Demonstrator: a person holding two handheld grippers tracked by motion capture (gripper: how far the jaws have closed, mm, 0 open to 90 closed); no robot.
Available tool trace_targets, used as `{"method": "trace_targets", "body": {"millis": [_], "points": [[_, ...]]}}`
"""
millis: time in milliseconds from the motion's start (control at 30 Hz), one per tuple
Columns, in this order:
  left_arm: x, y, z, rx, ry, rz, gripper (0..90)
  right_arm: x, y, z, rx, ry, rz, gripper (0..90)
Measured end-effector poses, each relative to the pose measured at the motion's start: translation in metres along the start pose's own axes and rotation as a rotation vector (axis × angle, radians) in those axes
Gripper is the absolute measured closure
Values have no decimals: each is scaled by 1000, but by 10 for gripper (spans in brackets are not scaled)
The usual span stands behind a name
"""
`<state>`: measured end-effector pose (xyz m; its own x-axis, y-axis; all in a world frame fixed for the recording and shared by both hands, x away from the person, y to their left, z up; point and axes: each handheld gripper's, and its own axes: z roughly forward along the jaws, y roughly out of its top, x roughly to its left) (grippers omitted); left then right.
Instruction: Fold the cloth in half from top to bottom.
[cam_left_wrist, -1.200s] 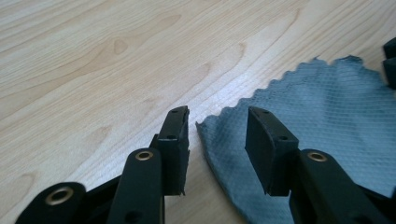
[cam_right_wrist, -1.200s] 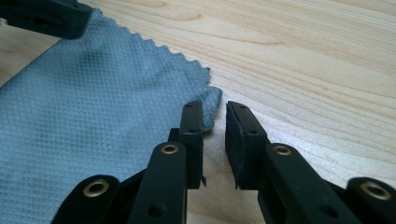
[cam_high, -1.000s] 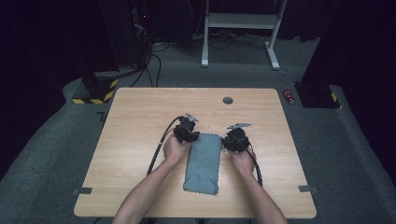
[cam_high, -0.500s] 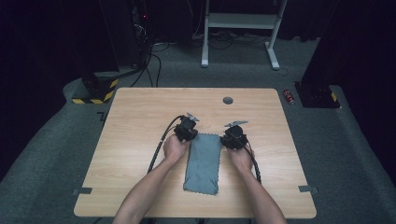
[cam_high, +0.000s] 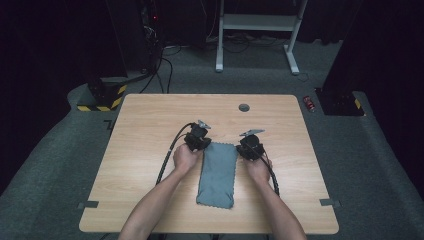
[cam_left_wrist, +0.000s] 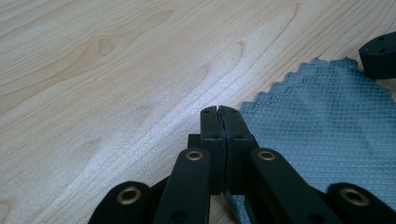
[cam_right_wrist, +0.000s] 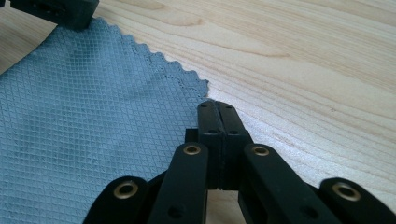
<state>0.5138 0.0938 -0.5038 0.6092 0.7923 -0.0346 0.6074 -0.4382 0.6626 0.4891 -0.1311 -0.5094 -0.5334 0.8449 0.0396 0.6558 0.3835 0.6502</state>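
Cloth (cam_high: 217, 172) flat between both shut jaws, far corners.

Grey-blue cloth (cam_high: 217, 172), diamond-grid weave; light wood-grain table (cam_high: 150, 120); black claws.

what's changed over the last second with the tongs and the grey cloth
Nothing visibly changed. The left tongs and right tongs stay at the far corners of the folded grey cloth, jaws pressed together, and the cloth lies flat in the same spot on the table.
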Motion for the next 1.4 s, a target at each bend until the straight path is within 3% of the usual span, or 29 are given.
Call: {"method": "trace_targets", "body": {"millis": [167,333,400,467,600,900,1033,1100,1133,1233,1400], "points": [[2,-1,1,-3,-12,-17,892,-1,2,-1,-2,6,5,899],[2,-1,-1,-7,-15,-15,892,1,12,1,2,-13,12,771],[2,-1,-1,-12,-15,-14,891,2,13,6,38,-25,11,750],[2,-1,-2,-13,-19,-16,892,2,13,8,41,-33,15,758],[3,-1,-3,-14,-21,-15,891,6,15,9,58,-23,-23,888],[10,-5,-4,-23,-35,-49,889,15,24,4,17,-32,-80,900],[13,-7,-4,-16,-43,-66,885,15,24,7,21,-26,-79,900],[14,-8,-4,-16,-48,-77,824,14,24,9,23,-23,-72,900],[13,-8,-4,-21,-49,-78,747,14,24,10,21,-23,-69,900],[8,-9,-5,-23,-33,-50,664,15,24,10,21,-21,-70,900],[2,-10,-3,0,2,-1,684,16,25,9,11,-20,-74,900]]}}
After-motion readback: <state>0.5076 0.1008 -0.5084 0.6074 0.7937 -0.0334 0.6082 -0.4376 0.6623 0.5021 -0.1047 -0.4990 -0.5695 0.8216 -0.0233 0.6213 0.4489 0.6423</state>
